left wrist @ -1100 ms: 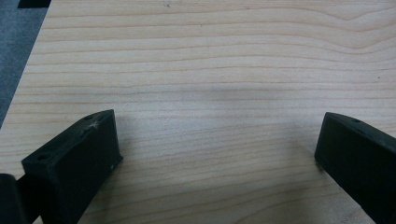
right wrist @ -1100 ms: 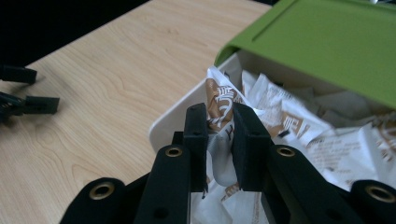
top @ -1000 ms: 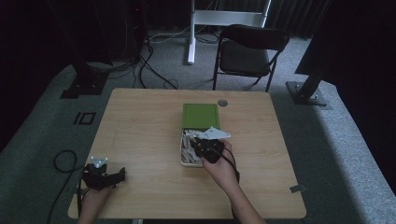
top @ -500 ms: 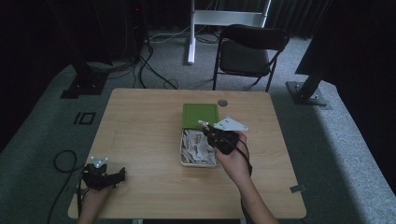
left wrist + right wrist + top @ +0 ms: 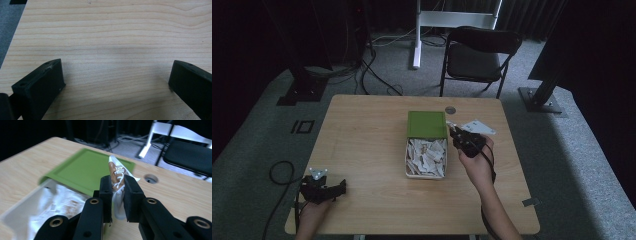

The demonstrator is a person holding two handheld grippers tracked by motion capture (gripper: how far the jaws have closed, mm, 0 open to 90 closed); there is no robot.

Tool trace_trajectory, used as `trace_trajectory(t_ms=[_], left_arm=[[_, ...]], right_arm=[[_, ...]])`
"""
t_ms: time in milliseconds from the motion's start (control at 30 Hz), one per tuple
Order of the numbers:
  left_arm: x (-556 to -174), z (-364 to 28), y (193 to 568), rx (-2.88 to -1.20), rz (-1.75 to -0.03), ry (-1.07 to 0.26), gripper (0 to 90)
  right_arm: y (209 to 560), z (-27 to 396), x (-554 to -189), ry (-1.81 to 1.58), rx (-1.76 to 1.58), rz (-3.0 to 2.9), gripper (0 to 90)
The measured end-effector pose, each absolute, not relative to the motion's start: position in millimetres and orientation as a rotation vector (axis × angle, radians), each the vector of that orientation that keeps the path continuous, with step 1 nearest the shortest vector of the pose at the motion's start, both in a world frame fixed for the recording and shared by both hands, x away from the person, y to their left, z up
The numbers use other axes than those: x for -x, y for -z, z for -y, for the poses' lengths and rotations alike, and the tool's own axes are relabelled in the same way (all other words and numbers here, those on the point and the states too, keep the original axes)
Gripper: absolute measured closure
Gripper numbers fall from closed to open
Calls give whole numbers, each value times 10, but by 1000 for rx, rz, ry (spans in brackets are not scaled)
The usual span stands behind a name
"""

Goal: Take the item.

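Your right gripper [image 5: 117,192] clamps a white-and-brown paper sachet [image 5: 117,176] lifted above the white plastic box [image 5: 408,165], clearing its green lid [image 5: 427,124]; your left gripper [image 5: 323,187] rests apart, empty

High view sat above the near edge, looking forward and down over the whole table [image 5: 362,150], floor and chair [image 5: 479,50] beyond. Left gripper view rode low at the near left corner, very close to bare tabletop. Right gripper view looked along its jaws, close, toward the far side. It shared the white box [image 5: 22,207], its green lid [image 5: 85,171] and the chair with the high view.
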State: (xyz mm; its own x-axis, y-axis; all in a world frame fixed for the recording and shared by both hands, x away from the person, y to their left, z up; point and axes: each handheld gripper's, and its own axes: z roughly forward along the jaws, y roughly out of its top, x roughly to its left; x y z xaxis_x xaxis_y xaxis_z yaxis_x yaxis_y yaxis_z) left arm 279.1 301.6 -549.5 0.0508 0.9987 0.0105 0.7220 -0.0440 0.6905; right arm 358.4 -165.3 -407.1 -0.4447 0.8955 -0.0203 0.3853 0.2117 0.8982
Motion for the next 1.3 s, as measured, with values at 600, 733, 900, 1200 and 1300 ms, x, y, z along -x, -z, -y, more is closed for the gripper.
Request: trace_trajectory(t_ms=[600, 733, 900, 1200, 1300], left_arm=[[-2790, -3016, 5494, -1822, -1723, -700, 7], [-2790, -3016, 5494, -1822, -1723, -700, 7], [-2790, -3017, 5494, -1822, -1723, -700, 7], [-2790, -3016, 5495, -1821, -1723, -700, 7], [-2790, -3016, 5495, -1821, -1723, -700, 7]], right_arm=[[4518, 1993, -3950, -1038, -1311, -1859, 785], [4629, 2026, -4032, -1008, -1336, -1846, 785], [4794, 2059, -4167, -973, -1387, -1827, 785], [5014, 2014, -4373, -967, -1456, -1819, 785], [5097, 1986, -4429, -972, -1486, -1813, 785]])
